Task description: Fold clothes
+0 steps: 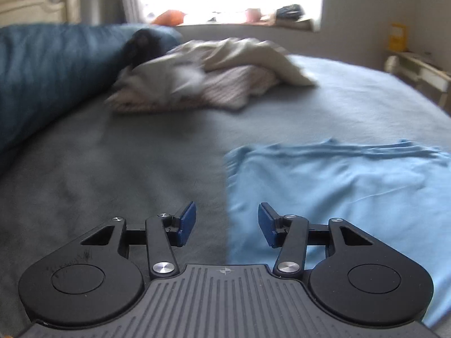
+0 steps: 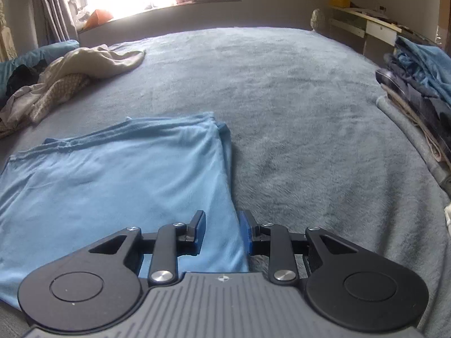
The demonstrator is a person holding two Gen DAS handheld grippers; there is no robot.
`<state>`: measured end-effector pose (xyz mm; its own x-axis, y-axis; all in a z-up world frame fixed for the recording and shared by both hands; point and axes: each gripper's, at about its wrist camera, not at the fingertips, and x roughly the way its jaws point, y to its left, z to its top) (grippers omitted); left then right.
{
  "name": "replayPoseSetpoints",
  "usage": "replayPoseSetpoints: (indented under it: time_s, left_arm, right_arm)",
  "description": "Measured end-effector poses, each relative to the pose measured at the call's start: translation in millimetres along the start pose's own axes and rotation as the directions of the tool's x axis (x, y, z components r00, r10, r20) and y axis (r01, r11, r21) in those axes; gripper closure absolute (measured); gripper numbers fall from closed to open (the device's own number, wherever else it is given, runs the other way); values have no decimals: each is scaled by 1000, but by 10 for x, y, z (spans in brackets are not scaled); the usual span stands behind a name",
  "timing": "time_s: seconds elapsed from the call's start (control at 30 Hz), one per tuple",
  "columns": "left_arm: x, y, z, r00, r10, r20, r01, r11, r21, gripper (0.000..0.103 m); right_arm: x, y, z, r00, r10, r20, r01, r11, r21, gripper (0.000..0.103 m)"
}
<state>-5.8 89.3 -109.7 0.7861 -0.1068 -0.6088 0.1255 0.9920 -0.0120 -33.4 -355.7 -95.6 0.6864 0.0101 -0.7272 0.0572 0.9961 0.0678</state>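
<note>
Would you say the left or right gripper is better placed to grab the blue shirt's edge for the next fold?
Right, probably. The right gripper straddles the shirt's side edge, jaws open. The left gripper is also open over the opposite edge, but looks higher.

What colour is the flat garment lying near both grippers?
Light blue garment, plain with no pattern; the right wrist view shows it best.

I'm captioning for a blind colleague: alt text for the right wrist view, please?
The open right gripper straddles the near right edge of a light blue garment lying flat on a grey blanket. Unfolded clothes are heaped far left.
</note>
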Motion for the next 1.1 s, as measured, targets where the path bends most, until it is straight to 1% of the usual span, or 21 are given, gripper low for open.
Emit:
replayPoseSetpoints:
  time_s: [0.07,0.13,0.2,0.27,0.37,0.5,0.63,0.67,0.73,0.8,0.9,0.97,1.03,1.07,1.1]
  left_arm:
    - [69,-224,52,995,-95,-3,95,995,39,53]
    - [187,-448,59,982,-187,-30,188,980,64,53]
    - [313,-578,28,969,-241,-53,245,965,91,56]
    - [432,-582,-17,971,-228,-75,235,967,103,57]
    - [536,-311,4,980,-184,-72,186,982,24,57]
    - [592,66,96,989,-141,-53,136,987,-86,57]
    - [662,198,207,995,-84,-48,78,992,-103,57]
    - [643,211,236,996,-79,-33,76,991,-107,56]
    - [577,175,296,996,-92,7,93,991,-93,56]
    - [534,56,347,991,-127,32,129,990,-49,55]
    - [551,-202,375,975,-224,13,223,974,32,55]
    - [628,-362,356,968,-251,-17,251,965,73,54]
    - [777,-453,309,973,-222,-59,227,968,108,54]
    - [844,-461,285,977,-203,-71,210,971,115,54]
    - [887,-419,270,980,-189,-69,195,975,102,53]
  right_arm:
    - [107,181,58,999,52,-5,-52,998,-33,74]
    - [223,358,101,994,104,-14,-105,993,-59,74]
    - [342,495,107,989,143,-22,-145,986,-78,75]
    - [428,508,92,988,154,-32,-156,985,-69,75]
    - [491,372,74,988,146,-40,-147,989,-33,80]
    - [476,62,124,995,99,-27,-98,995,32,80]
    - [477,-64,215,998,60,-16,-60,998,29,83]
    - [459,-58,247,999,53,-5,-52,998,19,83]
    - [407,-13,326,997,64,29,-64,998,-1,83]
    - [396,71,398,994,100,47,-99,995,-29,83]
    - [499,289,485,988,150,45,-145,984,-108,83]
    - [620,432,537,982,185,30,-178,973,-146,83]
    - [751,488,568,982,190,16,-185,969,-166,83]
    - [817,498,579,983,182,11,-178,968,-175,83]
    - [876,464,595,986,167,10,-162,971,-173,83]
